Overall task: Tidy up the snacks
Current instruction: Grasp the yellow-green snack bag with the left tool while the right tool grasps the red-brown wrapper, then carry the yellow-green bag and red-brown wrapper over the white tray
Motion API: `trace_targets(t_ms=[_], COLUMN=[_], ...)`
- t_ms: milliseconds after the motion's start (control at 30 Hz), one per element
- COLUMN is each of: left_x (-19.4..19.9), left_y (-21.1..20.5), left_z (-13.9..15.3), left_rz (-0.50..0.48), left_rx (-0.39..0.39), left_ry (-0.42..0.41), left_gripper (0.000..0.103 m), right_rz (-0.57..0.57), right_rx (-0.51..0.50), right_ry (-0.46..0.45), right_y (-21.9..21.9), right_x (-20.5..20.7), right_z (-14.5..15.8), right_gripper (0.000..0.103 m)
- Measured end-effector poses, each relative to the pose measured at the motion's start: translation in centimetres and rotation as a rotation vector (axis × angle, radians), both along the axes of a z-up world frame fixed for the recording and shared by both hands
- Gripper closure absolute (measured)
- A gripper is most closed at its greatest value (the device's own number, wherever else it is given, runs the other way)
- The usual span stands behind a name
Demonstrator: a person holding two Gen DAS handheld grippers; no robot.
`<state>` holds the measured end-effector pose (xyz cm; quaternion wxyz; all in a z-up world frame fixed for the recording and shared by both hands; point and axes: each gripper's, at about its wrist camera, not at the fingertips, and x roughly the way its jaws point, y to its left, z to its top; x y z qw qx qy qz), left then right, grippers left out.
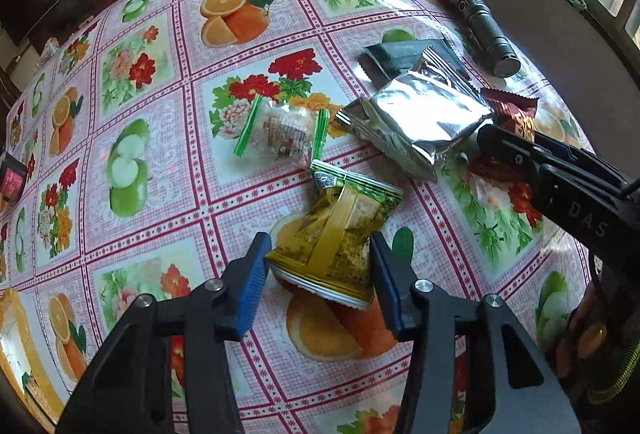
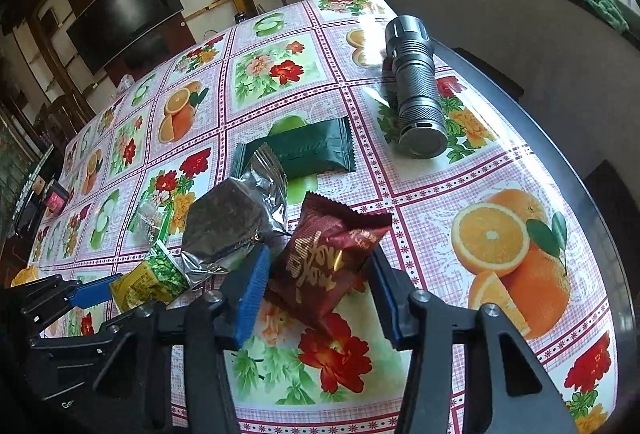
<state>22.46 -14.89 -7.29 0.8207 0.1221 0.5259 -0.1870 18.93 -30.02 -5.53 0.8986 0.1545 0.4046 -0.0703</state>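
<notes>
While both grippers sit low over the table [image 1: 168,122], each has a snack packet between its blue pads. The left gripper [image 1: 320,266] is clamped on the yellow-green packet [image 1: 340,230]; both pads press into its sides and the wrapper is pinched narrow between them, its lower seam raised off the cloth. The right gripper [image 2: 318,284] brackets the dark red packet [image 2: 324,262]; its jaws stand apart, the right pad touching the wrapper edge, the left pad just beside it, and firm clamping cannot be confirmed.

Beyond the left gripper lies a clear packet with green end seals [image 1: 280,134], flat on the flowered cloth. Just beside it, toward the right, rests the silver foil packet [image 1: 420,118], which overlaps the dark green packet [image 1: 404,56] behind it. In the right wrist view, the silver foil packet [image 2: 232,230] sits immediately left of the red one.

Farthest out, near the table edge, a black flashlight [image 1: 478,22] lies on its side, well apart from the snacks.
</notes>
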Motion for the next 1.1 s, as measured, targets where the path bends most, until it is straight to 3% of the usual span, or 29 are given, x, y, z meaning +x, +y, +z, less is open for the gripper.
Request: trace_targets(t_ms=[133,400,467,600,800,1100], left_x=[-1.8,-5.9,-7.2,-9.5,-12.4,-15.2], left_y=[1.9,8.4,9.6,11.5,13.3,15.5], left_z=[0.0,0.4,0.5,0.7,1.9,3.8], left_rz=[0.029,0.180,0.217,0.258,0.303,0.372], left_rx=[-0.016,-0.107,-0.108,-0.103,-0.135,-0.099], left_ry=[0.024,0.071,0.067,0.047,0.035,-0.052], left_gripper=[0.053,0.053,0.053,0.053,0.053,0.053], right_rz=[0.037,0.197,0.248,0.316,0.372,0.440], right_rx=[-0.009,0.094,0.105,0.110,0.264,0.291], right_ry=[0.004,-0.065,-0.072,-0.070,-0.102,-0.135], right_y=[0.6,4.1,5.5,7.9,8.7,11.7], right_x=[-0.2,-3.8,-4.8,-6.3,-7.5,-8.8], right_z=[0.0,0.8,1.0,1.1,1.0,2.4], right_gripper=[0.058,0.061,0.069,0.068,0.069,0.069])
